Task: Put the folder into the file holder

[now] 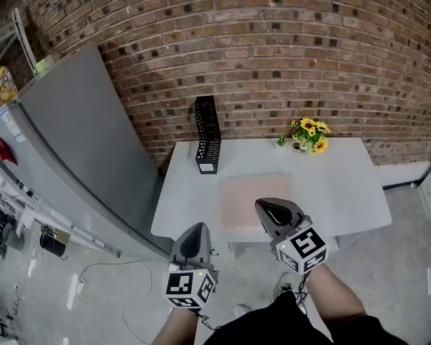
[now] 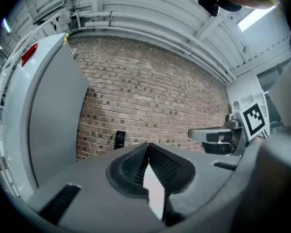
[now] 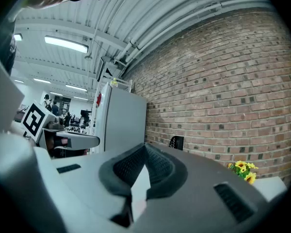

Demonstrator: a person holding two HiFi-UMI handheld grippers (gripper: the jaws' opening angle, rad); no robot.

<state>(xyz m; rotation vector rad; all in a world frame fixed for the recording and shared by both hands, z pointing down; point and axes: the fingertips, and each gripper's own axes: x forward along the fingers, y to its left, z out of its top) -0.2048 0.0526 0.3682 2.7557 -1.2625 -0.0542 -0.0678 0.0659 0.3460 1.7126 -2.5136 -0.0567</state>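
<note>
The task looks not yet begun. The left claw [image 1: 195,228] and right claw [image 1: 263,206] are both closed together on nothing. The pink folder [image 1: 253,192] lies flat on the near side of the worktop [image 1: 345,185], and the file holder [image 1: 207,135] stands at far left. Next, I judge, one claw must open to take the folder's edge.

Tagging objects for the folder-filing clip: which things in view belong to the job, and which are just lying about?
Job:
- folder, flat on the table
- file holder, upright by the brick wall
- left gripper and right gripper, both shut and empty

Lying about:
- flowers, at the table's far edge
- grey cabinet, left of the table
</note>
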